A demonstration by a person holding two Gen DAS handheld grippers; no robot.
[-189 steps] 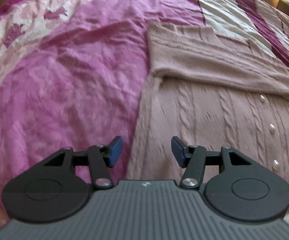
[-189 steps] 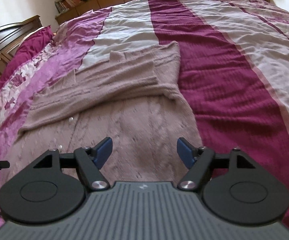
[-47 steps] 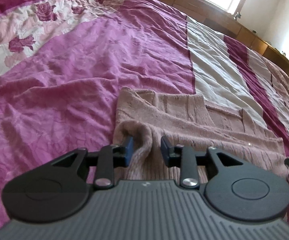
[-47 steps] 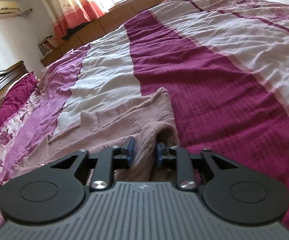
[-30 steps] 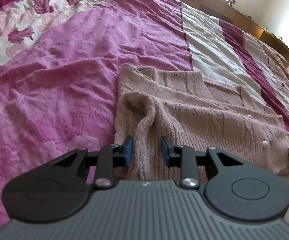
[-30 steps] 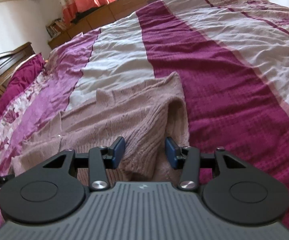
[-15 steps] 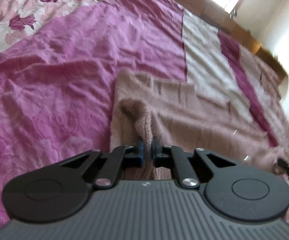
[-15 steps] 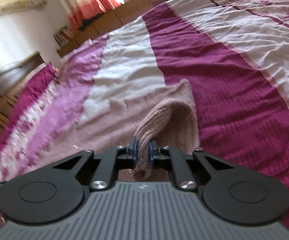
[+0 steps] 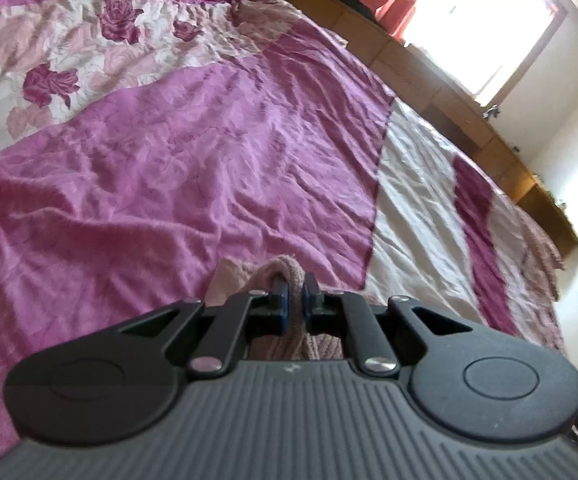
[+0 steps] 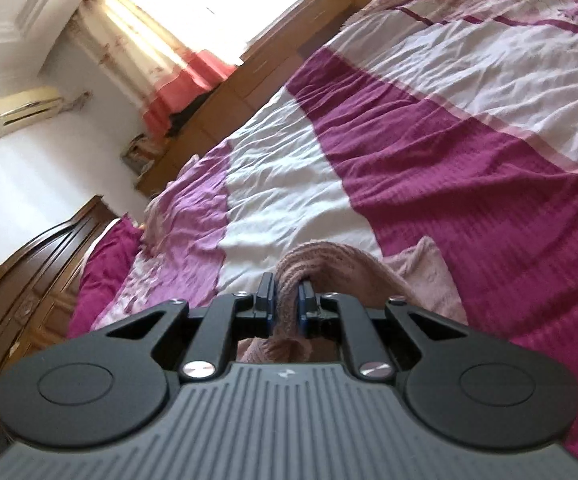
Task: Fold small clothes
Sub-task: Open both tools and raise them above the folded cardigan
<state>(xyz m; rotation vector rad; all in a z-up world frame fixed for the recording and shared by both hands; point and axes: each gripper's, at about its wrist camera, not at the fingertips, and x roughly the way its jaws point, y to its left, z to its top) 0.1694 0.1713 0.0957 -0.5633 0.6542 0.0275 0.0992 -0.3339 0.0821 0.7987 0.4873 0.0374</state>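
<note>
- Above the bed (image 9: pixel 169 168), left tongs (image 9: pixel 293 307) pinch a fold of the cardigan (image 9: pixel 285 270).
- Right tongs (image 10: pixel 285 306) pinch another fold of it, cardigan (image 10: pixel 329 260) draping over the bed (image 10: pixel 469 184).

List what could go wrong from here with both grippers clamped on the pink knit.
1. The left gripper pinches only a narrow bunch of the pink cardigan; the loose knit could slip out mid-carry.
2. The right gripper holds a thicker roll, so the two corners may travel unevenly and the fold may land crooked.
3. The hanging fabric is hidden below both grippers and could drag over the bedspread.
</note>
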